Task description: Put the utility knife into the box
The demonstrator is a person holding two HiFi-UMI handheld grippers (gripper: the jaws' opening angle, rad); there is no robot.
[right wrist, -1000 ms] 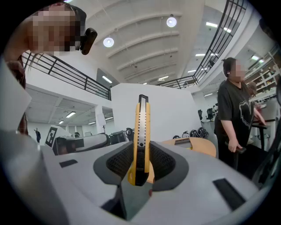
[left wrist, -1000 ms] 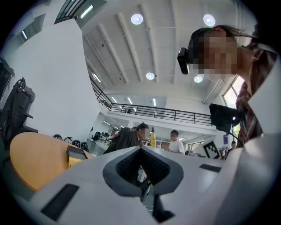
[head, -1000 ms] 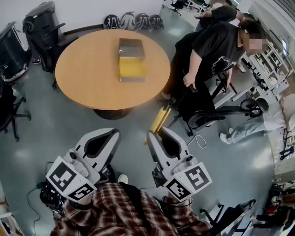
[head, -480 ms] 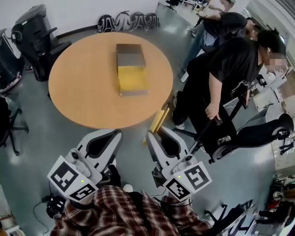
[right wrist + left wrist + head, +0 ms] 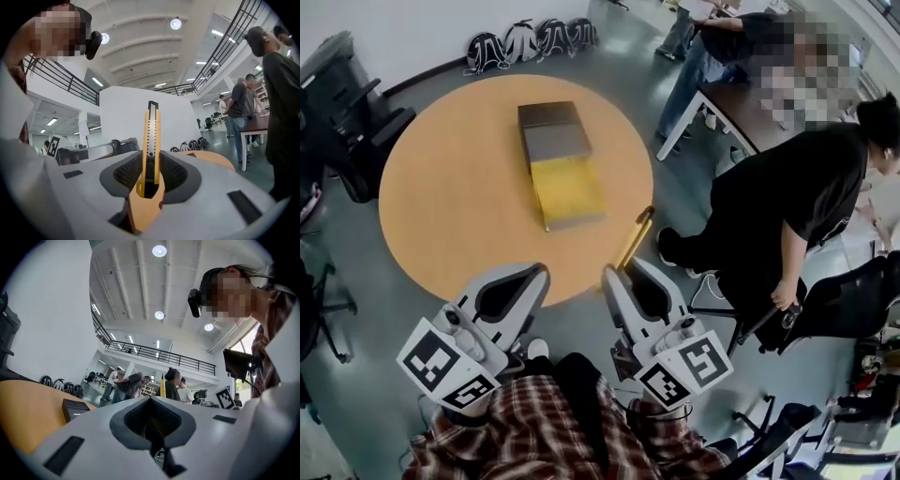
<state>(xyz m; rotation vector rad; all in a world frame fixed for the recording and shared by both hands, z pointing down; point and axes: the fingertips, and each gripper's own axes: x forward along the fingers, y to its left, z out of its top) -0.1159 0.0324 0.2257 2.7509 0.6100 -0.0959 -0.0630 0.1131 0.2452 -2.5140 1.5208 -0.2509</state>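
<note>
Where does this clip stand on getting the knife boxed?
Done: the utility knife is picked up, clamped in the right gripper. In hand: it is held by the near edge of the round table, short of the open box, whose yellow inside is bare. Left: placing the knife inside and releasing. The left gripper is shut and empty.

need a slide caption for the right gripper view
Right gripper shut on a yellow utility knife, round table just beyond

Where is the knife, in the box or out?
Out. The right gripper clamps the knife between its jaws, while the box sits apart on the table.
</note>
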